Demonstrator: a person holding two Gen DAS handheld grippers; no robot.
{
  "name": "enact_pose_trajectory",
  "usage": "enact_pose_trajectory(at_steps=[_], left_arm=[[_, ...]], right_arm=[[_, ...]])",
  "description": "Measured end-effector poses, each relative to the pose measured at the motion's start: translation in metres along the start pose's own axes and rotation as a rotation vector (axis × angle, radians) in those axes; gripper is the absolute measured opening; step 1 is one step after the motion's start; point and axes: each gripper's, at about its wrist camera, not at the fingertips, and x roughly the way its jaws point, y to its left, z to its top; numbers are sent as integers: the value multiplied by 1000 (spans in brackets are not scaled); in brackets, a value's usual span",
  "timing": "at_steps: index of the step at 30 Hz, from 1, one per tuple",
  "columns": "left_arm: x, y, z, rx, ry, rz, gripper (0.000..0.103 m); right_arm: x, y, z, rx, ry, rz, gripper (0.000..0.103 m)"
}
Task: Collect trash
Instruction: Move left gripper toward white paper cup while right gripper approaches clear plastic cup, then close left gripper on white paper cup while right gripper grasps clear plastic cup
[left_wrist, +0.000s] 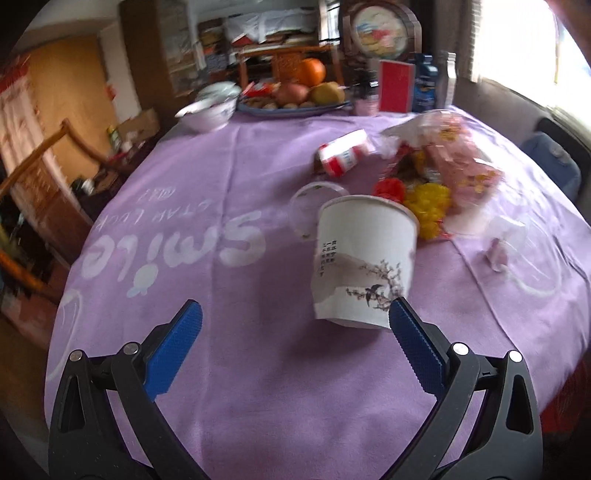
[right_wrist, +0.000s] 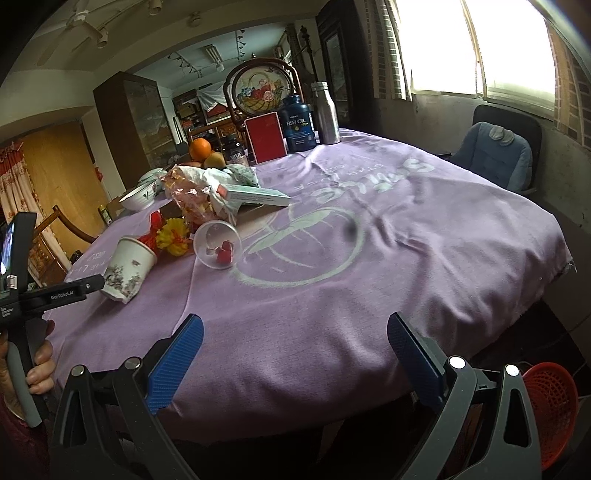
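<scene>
When looking along the left gripper (left_wrist: 295, 306), finds jaws spread wide, clamping nothing. Just past the right blue pad (left_wrist: 410, 343), right of centre frame: paper cup (left_wrist: 364, 266), white with an ink branch-and-bird print, tilted, crumpled at the base, resting on the purple tablecloth (left_wrist: 236, 369). Cannot tell whether touching the pad tip. Interior hidden from this angle.

Seen only from the right wrist: a hand (right_wrist: 37, 365) at lower left wrapped round the left gripper's handle, and that gripper's black finger just beside the cup's base at left of frame. Also only there: red mesh basket (right_wrist: 550, 406) at lower right, below the table edge, contents hidden. Right gripper (right_wrist: 295, 321) likewise wide open and empty, over the near table edge, well apart from the cup.

Shown far more sharply there too: clear plastic cup (right_wrist: 218, 245) lying on its side near centre left, small red pieces inside.

Seen better from the left wrist, at upper centre: blue plate (left_wrist: 295, 107) carrying an orange (left_wrist: 310, 72) and other fruit. Beside it, white bowl (left_wrist: 210, 110), contents not visible. At right, crinkled snack bag (left_wrist: 454, 155) with yellow and red flowers (left_wrist: 428, 206) beside it.
</scene>
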Motion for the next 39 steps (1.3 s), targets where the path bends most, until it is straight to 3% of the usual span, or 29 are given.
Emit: enact_pose_trajectory(at_steps=[4,9,17,22,28,30,36,39], left_arm=[[1,-31,3,121,-36,7,97],[22,-51,12,189,7,14,97],[57,-53,17,164,114,-22,97],[74,-31,23,44,200,-179,97],[77,-27,28,113,188,-224,97],[78,-24,31,95,186,-206,97],[48,-19,32,65,-31,-125,97],[48,-29,33,134,-29,-153,97]], right_arm=[[-4,4,0,-14,-12,3,97],[0,5,0,-20,-2,6,97],[15,16,-1,-51,23,27,97],[30,30,7,-87,47,64,97],[54,48,26,-127,76,89,97],[64,55,32,-140,89,100,97],[97,80,54,-174,138,152,97],[114,89,64,-189,157,142,97]])
